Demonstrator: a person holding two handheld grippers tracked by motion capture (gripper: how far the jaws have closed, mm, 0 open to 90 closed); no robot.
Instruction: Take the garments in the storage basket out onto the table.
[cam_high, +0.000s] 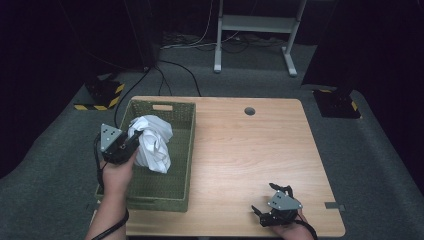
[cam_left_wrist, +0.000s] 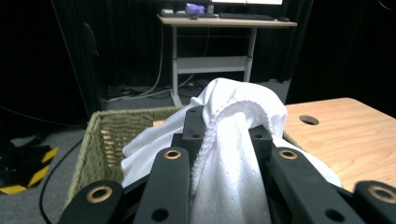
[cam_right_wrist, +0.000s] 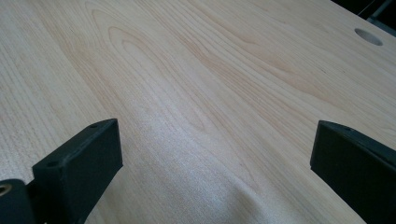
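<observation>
Gripping a crumpled white dimpled cloth (cam_left_wrist: 229, 140), left gripper (cam_high: 131, 143) fingers pinch it above the green woven rectangular basket (cam_high: 182, 150); right gripper (cam_high: 270, 200) rests on pale woodgrain table (cam_high: 250, 150), fingers wide.

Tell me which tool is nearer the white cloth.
Left. The left tool is shut on the white cloth, holding it over the green woven basket. The right tool rests open at the table's near right corner, well away from it.

Basket (cam_high: 184, 150) on table (cam_high: 250, 160) left side; cloth (cam_high: 152, 142) over basket; right tongs (cam_high: 272, 202) near front edge.
</observation>
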